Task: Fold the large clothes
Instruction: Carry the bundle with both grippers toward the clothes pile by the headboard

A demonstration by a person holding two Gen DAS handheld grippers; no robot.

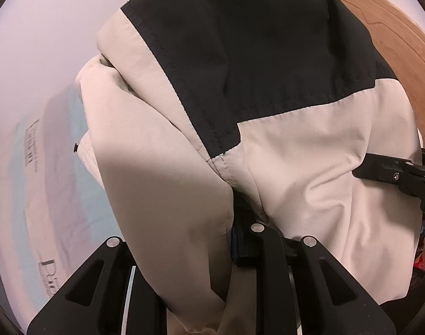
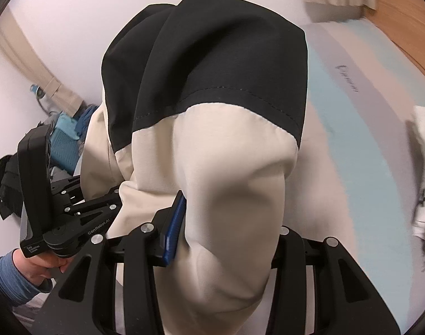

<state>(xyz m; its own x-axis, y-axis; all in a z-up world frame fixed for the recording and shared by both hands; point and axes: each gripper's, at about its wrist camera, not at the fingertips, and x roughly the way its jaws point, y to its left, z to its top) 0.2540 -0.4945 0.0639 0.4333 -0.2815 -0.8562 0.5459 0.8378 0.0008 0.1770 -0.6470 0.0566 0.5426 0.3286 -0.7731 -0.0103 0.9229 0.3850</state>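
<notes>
"GenRobot.AI" marks the left gripper (image 2: 116, 206); both grippers clench the jacket (image 1: 310, 167).

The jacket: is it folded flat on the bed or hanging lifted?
Hanging lifted: the jacket drapes bunched from both grippers above the bed.

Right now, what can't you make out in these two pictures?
- Left wrist view: left tool's tips, buried in the jacket.
- Right wrist view: right tool's far finger, behind cloth.
- Both views: bedsheet lettering, blurred.
- Jacket's lower part, cut off by the bottom edge.
</notes>
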